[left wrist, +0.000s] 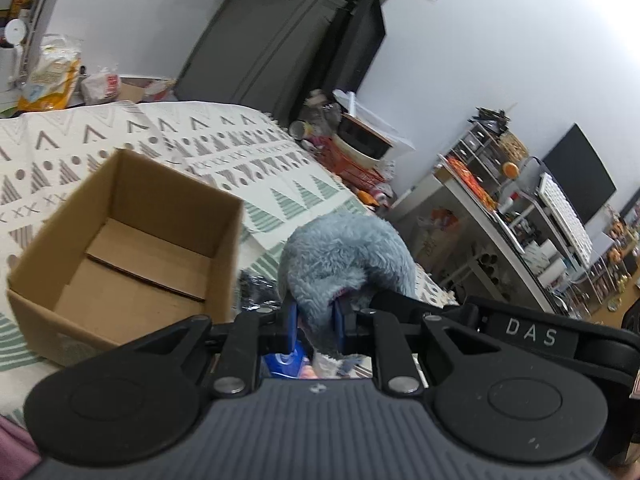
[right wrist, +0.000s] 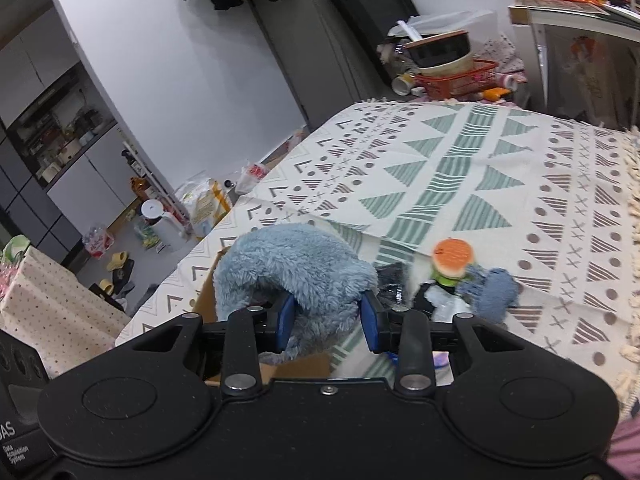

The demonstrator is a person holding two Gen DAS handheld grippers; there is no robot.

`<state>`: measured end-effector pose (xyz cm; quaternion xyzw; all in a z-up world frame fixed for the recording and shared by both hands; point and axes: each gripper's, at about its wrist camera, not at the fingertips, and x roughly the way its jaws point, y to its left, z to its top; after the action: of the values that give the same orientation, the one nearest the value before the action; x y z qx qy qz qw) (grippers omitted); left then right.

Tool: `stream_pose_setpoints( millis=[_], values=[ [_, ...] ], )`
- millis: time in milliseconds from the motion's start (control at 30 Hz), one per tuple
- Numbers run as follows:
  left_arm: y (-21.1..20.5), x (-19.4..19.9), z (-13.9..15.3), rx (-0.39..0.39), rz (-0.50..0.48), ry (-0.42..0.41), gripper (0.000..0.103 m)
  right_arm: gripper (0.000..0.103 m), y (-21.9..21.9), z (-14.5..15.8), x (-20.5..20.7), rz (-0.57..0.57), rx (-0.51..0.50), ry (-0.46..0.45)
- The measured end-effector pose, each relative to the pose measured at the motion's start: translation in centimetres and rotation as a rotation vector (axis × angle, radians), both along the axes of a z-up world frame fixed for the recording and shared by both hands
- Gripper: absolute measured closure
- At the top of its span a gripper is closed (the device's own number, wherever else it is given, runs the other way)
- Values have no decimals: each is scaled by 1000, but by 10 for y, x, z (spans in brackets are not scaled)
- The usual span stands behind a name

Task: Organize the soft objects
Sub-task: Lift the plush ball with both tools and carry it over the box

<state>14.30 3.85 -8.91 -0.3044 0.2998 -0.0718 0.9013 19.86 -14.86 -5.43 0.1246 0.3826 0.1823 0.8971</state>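
While both grippers clamp the plush, the left gripper pinches its lower fold, and the right gripper grips it more widely. The plush hangs above the cloth, with the box at nine o'clock, empty.

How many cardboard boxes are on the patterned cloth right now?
1. The open cardboard box sits on the patterned cloth, left of the blue plush held in both jaws. Others may be out of view.

White walls, dark door — cluttered metal shelving beyond.
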Motion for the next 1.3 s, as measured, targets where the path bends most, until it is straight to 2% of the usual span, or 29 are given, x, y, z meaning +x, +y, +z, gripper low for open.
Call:
stream_pose_setpoints(
  millis=[167,433,633,833,1100,1267,1300],
  values=[
    [26,2,0,-13,52,-1,86,69,29,3,7,41,-2,-13],
    [68,10,-14,-91,148,24,86,69,70,0,26,92,1,-9],
    [89,17,-22,-101,203,37,86,69,91,-10,42,127,3,4],
    [102,30,-36,-85,246,63,86,69,112,-23,54,163,-24,-3],
    [112,47,-53,-71,280,109,86,69,121,-43,71,177,-5,27],
    [117,59,-60,-33,300,131,84,67,122,-48,76,187,87,39],
    [117,59,-60,-30,308,126,82,62,122,-49,77,194,99,43]
  ],
)
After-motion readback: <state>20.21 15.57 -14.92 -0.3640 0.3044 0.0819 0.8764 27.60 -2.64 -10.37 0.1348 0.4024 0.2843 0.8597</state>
